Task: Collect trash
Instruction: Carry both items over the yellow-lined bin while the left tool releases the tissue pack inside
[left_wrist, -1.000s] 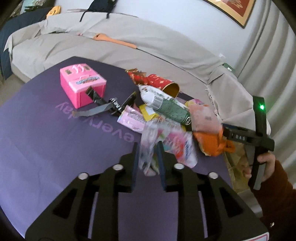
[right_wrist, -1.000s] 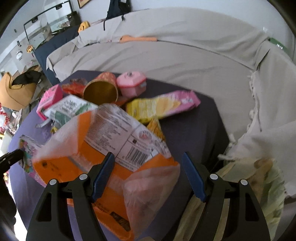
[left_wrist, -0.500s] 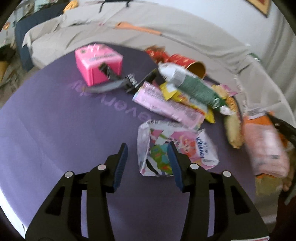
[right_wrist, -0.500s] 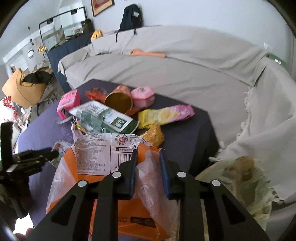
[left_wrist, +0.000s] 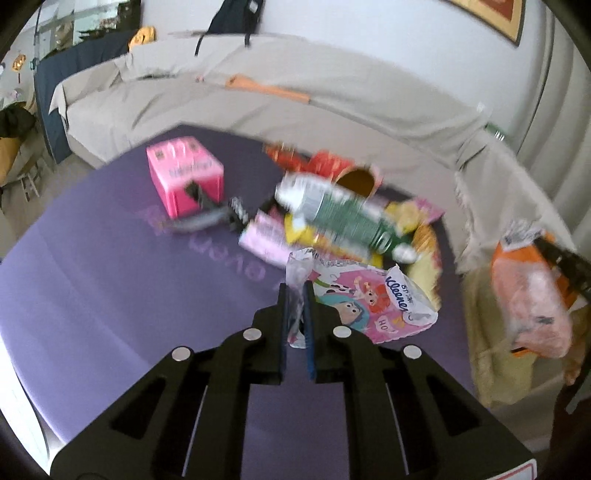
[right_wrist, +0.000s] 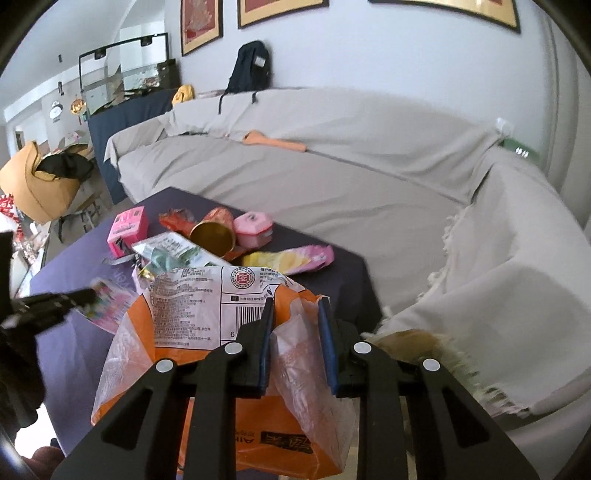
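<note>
Since a second ago both hands have risen off the purple table (left_wrist: 92, 295): the left gripper (left_wrist: 295, 295) is closing on a crumpled corner of the pink Kleenex wrapper (left_wrist: 369, 299), and the right gripper (right_wrist: 295, 314) pinches the clear edge of the orange bag (right_wrist: 207, 325), now off the table's right side. Both wrappers look light, limp and slippery, so I judge a bunched edge the safest hold. Each gripper tilts downward toward the table.

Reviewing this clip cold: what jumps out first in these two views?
The right gripper pinches a big orange-and-clear snack bag at the near table edge. The left gripper, closing, nips the corner of a pink Kleenex wrapper. Behind them, wrappers are heaped on the purple mat.
</note>
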